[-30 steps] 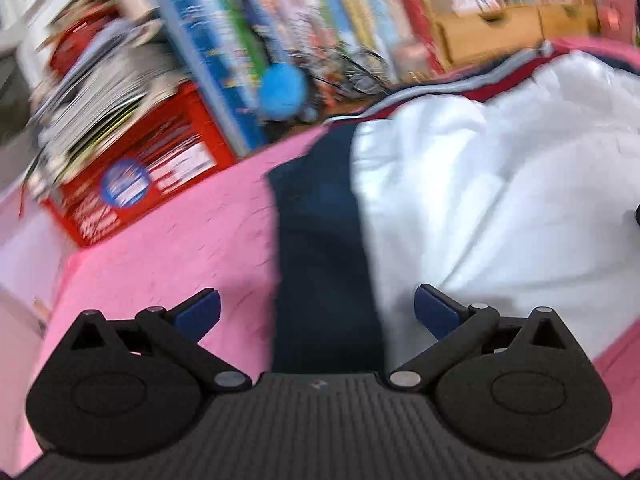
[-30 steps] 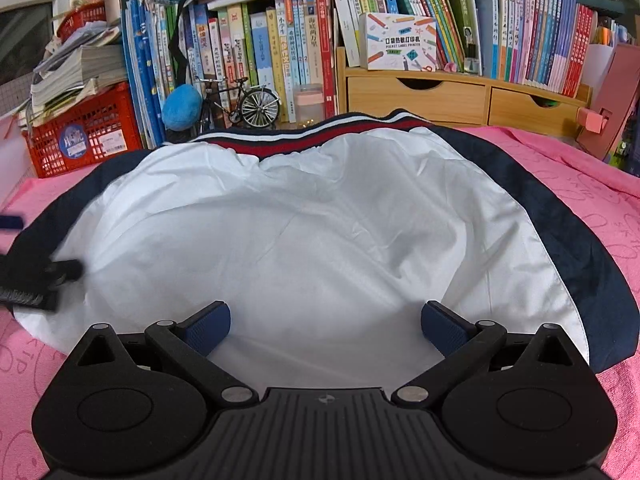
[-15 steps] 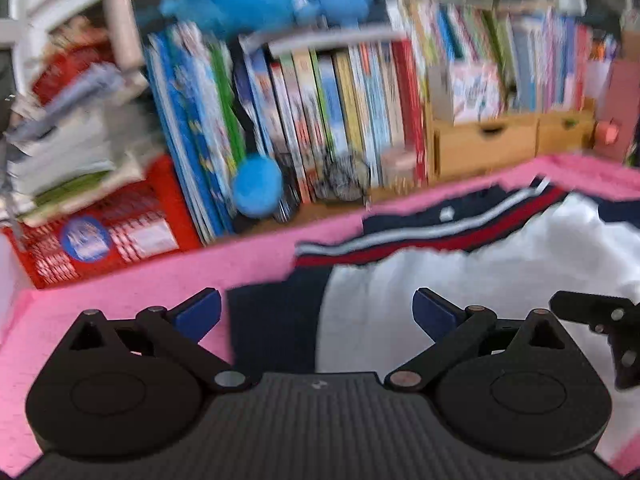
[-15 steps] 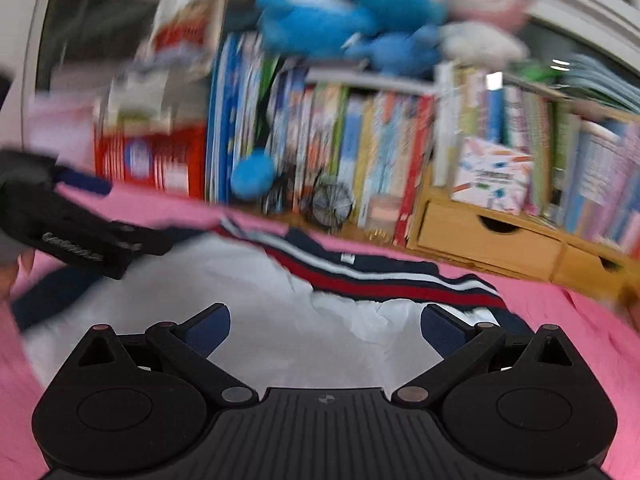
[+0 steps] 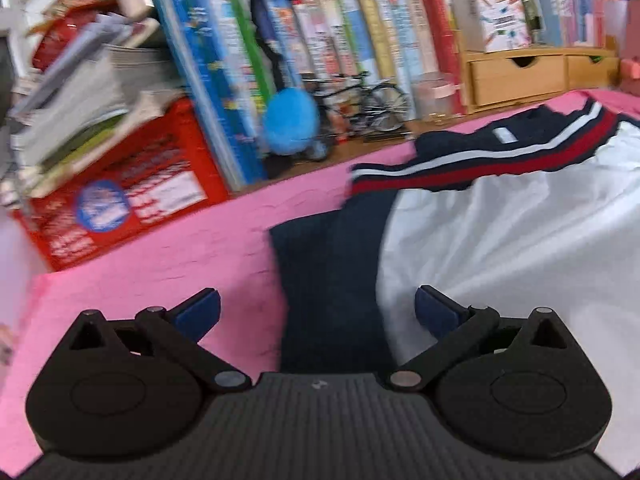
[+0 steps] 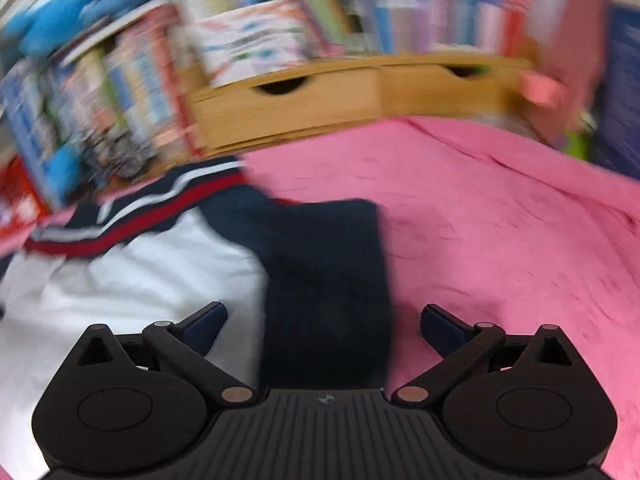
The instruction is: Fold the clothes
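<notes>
Blue-padded, the left claw (image 5: pixel 316 310) stands spread and empty above the navy side panel of the shorts (image 5: pixel 500 240), lower centre of its frame. Likewise the right claw (image 6: pixel 324 326) is spread and empty over the other panel. The shorts lie flat on a pink cloth (image 6: pixel 500 240); books (image 5: pixel 360 40) line the top.

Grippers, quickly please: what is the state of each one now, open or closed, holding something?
Left gripper: open, holding nothing, above the navy side panel of the shorts.
Right gripper: open, holding nothing, above the other navy panel.
</notes>
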Demonstrator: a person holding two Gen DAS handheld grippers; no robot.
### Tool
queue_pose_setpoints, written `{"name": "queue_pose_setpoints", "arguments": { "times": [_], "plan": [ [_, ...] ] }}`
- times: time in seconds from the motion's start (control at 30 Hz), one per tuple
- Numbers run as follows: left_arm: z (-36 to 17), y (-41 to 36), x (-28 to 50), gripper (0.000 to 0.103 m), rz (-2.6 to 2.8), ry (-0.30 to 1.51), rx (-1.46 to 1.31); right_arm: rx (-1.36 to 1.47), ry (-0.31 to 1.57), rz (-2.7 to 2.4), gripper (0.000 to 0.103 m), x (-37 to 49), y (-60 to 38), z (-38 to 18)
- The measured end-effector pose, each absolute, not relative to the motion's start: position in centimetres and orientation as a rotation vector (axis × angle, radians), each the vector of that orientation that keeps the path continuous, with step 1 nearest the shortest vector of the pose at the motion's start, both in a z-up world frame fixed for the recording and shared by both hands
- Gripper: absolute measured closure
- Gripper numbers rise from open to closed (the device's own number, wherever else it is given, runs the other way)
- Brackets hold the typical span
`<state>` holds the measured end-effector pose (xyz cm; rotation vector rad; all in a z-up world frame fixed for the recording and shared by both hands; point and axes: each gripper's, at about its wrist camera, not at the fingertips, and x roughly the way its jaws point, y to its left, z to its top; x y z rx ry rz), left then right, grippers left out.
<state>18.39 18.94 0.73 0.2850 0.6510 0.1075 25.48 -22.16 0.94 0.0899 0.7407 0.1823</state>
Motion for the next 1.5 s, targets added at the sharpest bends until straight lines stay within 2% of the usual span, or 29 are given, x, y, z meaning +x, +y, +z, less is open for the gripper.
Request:
{"name": "queue_pose_setpoints", "arguments": {
  "times": [0.23,0.4,0.57,0.67,0.83,1.07,1.27,1.5],
  "plan": [
    [3.1,16.5,19.0,0.0,0.09,0.577,0.276,0.02,0.551,0.327,0.0,24.0,-15.9,4.9],
    [1.1,16.2,19.2,0.0,0.098,0.645,0.265,-0.101,0.551,0.456,0.0,23.1,-9.2,4.1],
    [0.5,17.2,17.4,0.0,0.105,0.638,0.247,-0.178,0.573,0.589,0.0,21.1,-5.3,2.6],
    [0.2,18.1,16.9,0.0,0.141,0.631,0.285,-0.319,0.612,0.501,0.0,20.7,-3.7,1.4],
    [0.2,21.2,14.3,0.0,0.142,0.647,0.179,-0.207,0.662,0.235,0.0,21.4,-10.8,0.7],
    [3.5,20.5,9.6,0.0,0.156,0.575,0.08,0.083,0.598,0.17,0.0,14.9,-22.6,2.4],
    [4.6,12.3,9.7,0.0,-0.038,0.535,0.124,0.537,0.632,0.258,0.0,10.5,-29.2,0.0],
    [1.6,4.2,11.5,0.0,-0.085,0.568,0.264,0.629,0.648,0.27,0.0,10.2,-28.5,-1.3]
  ]
}}
